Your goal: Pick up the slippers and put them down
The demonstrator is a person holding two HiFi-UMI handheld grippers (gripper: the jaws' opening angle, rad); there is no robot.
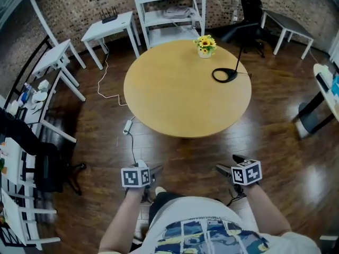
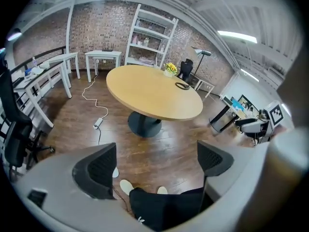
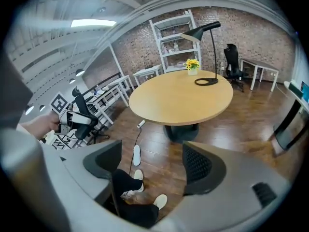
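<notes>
looking at the jaws first, what are they doing?

both pairs stand apart with nothing between them. the left gripper (image 2: 157, 151) frames only bare floor (image 2: 72, 124) and the person's legs (image 2: 164, 209). the right gripper (image 3: 152, 151) shows much the same.

and the slippers?

one white slipper (image 3: 136, 154) lies flat on the wood floor, just beside the cable (image 3: 138, 138). it sits near the person's feet (image 3: 161, 200), on the side toward the round table (image 3: 181, 100). it shows in the right gripper view, between that gripper's two jaws but far below them. the feet wear white footwear too. whether that is the other slipper i cannot tell.

what could go wrong from here?

my guess is the cable. it runs so close to the slipper that jaws closing from that side could pinch the cord as well and drag the plug (image 3: 141, 123). the slipper also looks thin and soft, so a grip on the rim alone might let it fold and drop. both grippers hang well above the floor, so the reach down passes close to the person's own legs.

how are the hands held?

in the head view both forearms (image 1: 124, 218) reach forward from the torso. the grippers are well apart, each tipped down toward the floor with its marker cube (image 1: 135, 177) facing up.
</notes>
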